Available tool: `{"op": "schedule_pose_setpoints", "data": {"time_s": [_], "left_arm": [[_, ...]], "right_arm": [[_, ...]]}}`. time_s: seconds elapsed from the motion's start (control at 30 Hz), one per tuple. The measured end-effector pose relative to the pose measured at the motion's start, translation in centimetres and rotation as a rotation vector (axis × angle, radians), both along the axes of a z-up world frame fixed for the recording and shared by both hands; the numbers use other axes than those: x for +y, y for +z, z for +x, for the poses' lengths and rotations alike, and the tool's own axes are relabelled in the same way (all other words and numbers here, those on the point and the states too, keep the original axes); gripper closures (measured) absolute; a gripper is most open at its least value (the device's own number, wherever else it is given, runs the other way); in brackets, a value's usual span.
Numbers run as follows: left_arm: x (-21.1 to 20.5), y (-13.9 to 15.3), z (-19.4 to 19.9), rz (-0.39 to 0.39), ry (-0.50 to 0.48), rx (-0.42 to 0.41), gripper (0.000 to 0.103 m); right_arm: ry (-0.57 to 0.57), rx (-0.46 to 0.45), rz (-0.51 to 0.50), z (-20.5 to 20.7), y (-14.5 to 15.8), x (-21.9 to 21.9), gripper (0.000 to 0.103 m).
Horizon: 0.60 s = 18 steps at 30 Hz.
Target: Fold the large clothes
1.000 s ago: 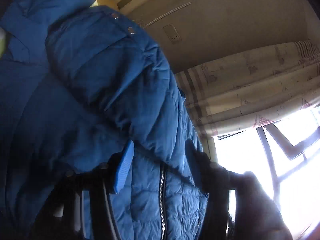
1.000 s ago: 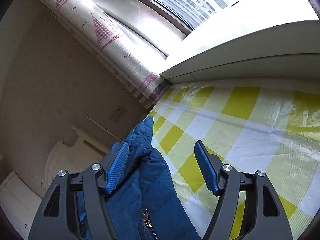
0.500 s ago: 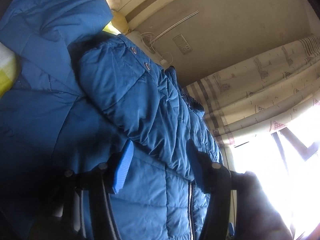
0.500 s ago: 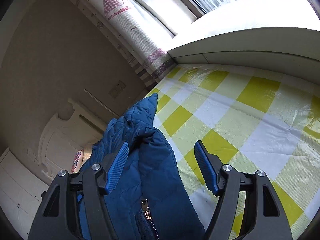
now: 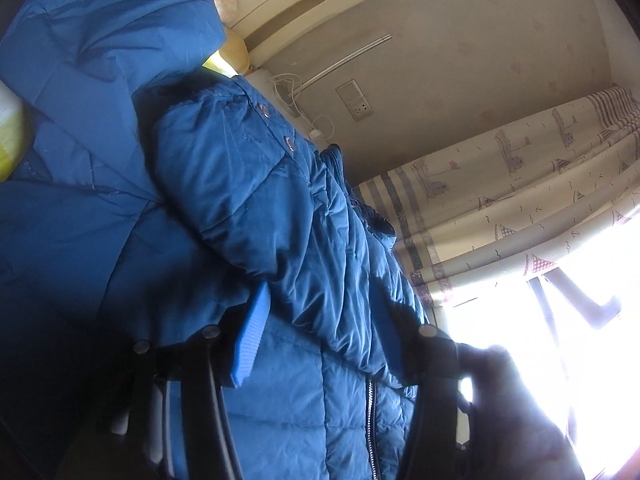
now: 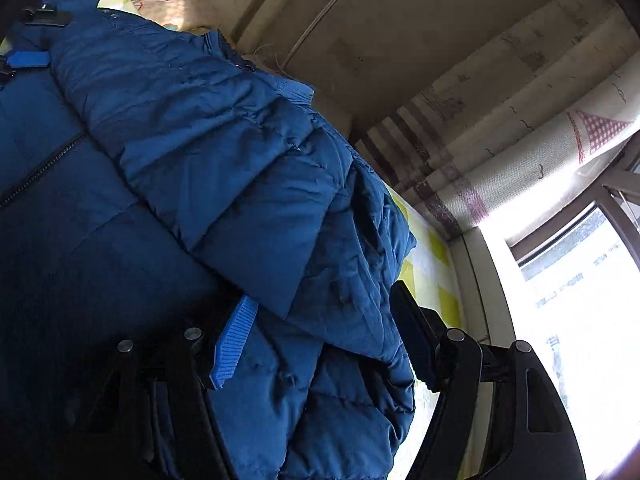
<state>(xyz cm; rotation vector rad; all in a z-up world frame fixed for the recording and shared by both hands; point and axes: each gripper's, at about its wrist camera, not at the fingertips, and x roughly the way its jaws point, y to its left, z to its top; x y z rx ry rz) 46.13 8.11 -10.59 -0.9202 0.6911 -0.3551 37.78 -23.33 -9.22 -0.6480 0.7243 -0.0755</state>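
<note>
**Two grippers at one padded jacket, fold under way**

Two claws work the same garment. Nearest in the left wrist view, the left gripper point(image 5: 320, 328) straddles a thick roll of the blue quilted jacket point(image 5: 248, 184); jaws parting slightly, cloth between them, pads look clear of it. In the right wrist view the right gripper point(image 6: 320, 340) is closing round the jacket's bulging side fold; fabric fills the gap, but firm pressing is not evident.

Handling, as a judgement: the jacket looks puffy, soft and light for its bulk, with a slick shell. It will spring back and slide, so a deep bite on a seam or the edge beside the zip point(image 5: 370, 420) should hold better than a pinch on loose padding.

The jacket lies heaped on the bed, over the yellow-checked bedspread point(image 6: 434, 280), whose window-side edge shows just past the fold. A sleeve lies across the body. Farther off: the headboard point(image 5: 304, 4), the wall socket point(image 5: 355, 100), then the boat-print curtain point(image 5: 520, 200) and bright window.

No containers in sight.
</note>
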Motion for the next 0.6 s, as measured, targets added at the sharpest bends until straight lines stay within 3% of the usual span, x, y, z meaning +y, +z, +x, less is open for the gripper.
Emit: {"op": "schedule_pose_setpoints", "data": {"time_s": [0.1, 0.2, 0.33, 0.43, 0.5, 0.6], "left_arm": [[0.7, -0.2, -0.4, -0.052, 0.023, -0.004, 0.051], [1.9, -0.5, -0.4, -0.12, 0.069, 0.016, 0.051], [2.6, -0.3, 0.8, -0.137, 0.144, 0.057, 0.044], [2.5, -0.3, 1.4, -0.131, 0.199, 0.122, 0.047], [2.3, -0.2, 0.8, -0.123, 0.22, 0.203, 0.048], [2.7, 0.1, -1.7, -0.135, 0.292, 0.22, 0.046]], "right_arm": [[-0.07, -0.04, -0.005, 0.1, -0.5, -0.8, 0.089], [-0.064, -0.095, -0.005, -0.5, 0.3, -0.6, 0.091], [-0.06, -0.073, -0.029, 0.0, 0.0, 0.0, 0.091], [-0.063, -0.071, -0.036, -0.1, 0.0, 0.1, 0.091], [-0.068, -0.069, -0.017, 0.1, 0.2, -0.2, 0.091], [-0.071, -0.067, -0.002, 0.5, 0.2, -0.3, 0.091]]}}
